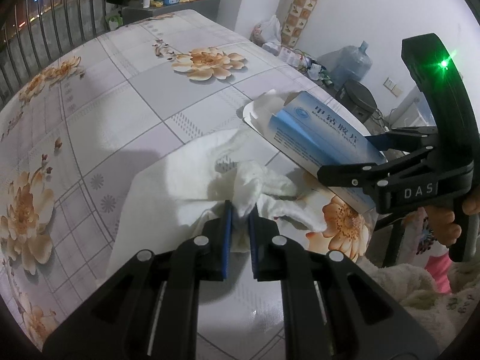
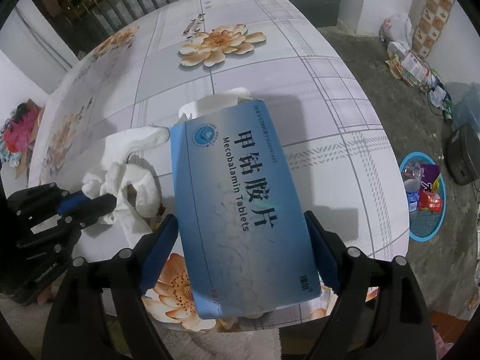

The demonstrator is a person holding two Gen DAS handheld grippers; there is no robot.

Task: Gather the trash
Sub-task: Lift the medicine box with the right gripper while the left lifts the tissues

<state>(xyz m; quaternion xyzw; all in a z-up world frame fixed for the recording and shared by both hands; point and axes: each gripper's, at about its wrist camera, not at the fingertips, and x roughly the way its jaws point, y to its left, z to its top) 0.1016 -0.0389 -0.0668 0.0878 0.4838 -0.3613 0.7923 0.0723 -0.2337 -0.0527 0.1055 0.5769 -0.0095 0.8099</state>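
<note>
A crumpled white tissue (image 1: 249, 186) lies on the floral table (image 1: 120, 90). My left gripper (image 1: 239, 210) is shut on a fold of the tissue; it also shows in the right wrist view (image 2: 90, 201), with the tissue (image 2: 129, 180) beside it. My right gripper (image 2: 241, 228) is shut on a blue Mecobalamin tablet box (image 2: 240, 198) with an open torn end and holds it above the table's near edge. The box (image 1: 318, 132) and right gripper (image 1: 372, 156) also show in the left wrist view, just right of the tissue.
A blue basket (image 2: 426, 210) with a bottle and wrappers stands on the floor to the right of the table (image 2: 330, 90). A black bin (image 2: 465, 156), loose packets and a white bag lie along the wall. A water jug (image 1: 351, 63) stands in the corner.
</note>
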